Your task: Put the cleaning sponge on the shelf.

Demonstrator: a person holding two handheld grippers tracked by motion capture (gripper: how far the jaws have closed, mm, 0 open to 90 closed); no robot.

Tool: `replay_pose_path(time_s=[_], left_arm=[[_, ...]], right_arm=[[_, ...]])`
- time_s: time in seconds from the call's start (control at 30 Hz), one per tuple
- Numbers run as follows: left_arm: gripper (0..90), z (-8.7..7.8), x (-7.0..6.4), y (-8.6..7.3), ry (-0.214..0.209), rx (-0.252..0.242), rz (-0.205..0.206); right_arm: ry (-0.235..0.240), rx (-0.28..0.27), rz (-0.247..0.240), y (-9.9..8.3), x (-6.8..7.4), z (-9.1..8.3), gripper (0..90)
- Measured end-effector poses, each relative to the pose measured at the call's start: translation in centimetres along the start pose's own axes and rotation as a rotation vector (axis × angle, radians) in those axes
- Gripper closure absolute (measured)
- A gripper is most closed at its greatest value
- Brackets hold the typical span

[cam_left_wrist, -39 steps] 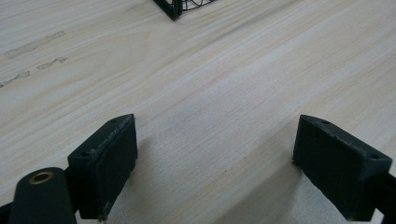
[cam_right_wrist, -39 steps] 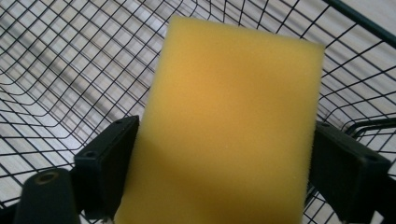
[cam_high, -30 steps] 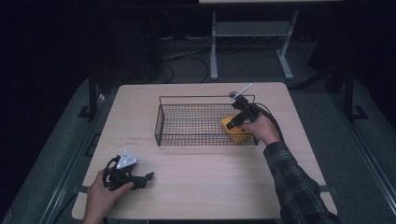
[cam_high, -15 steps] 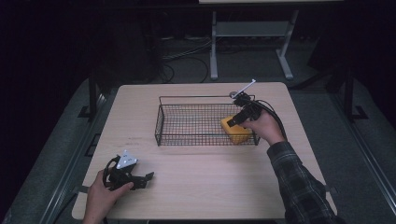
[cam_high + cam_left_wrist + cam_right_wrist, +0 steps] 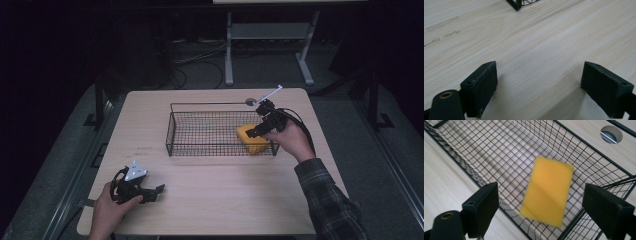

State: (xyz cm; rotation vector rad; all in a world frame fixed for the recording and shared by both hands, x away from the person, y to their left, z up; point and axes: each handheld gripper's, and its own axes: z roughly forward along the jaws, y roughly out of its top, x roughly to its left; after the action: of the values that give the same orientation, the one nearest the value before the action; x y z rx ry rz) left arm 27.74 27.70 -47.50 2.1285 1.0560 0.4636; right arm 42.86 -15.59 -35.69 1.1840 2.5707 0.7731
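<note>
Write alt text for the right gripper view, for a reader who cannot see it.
A yellow sponge lies flat on the floor of a black wire basket, seen from above between the two open black jaws of the right hand-held gripper, which touch nothing. The basket stands on a pale wooden table that has a round hole beyond the basket's far wall.

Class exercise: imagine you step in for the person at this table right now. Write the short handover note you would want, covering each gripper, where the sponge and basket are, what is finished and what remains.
Right gripper: open, holding nothing, poised above the right end of the wire basket.
Left gripper: open, holding nothing, low over the bare table at the front left.
Yellow sponge: lies inside the basket at its right end, touching neither jaw.
Done: the sponge is in the basket and released.
Left: probably just draw the right gripper clear of the basket; nothing else on the table looks to need moving.
</note>
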Motion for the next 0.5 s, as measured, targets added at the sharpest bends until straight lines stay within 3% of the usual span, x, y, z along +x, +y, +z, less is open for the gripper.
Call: replay_pose_path(time_s=[0.5], left_arm=[[12.9,0.0,0.0,0.0,0.000,0.000,0.001]], right_arm=[[0.011,-0.066,-0.029,-3.0,1.5,-3.3,13.3]])
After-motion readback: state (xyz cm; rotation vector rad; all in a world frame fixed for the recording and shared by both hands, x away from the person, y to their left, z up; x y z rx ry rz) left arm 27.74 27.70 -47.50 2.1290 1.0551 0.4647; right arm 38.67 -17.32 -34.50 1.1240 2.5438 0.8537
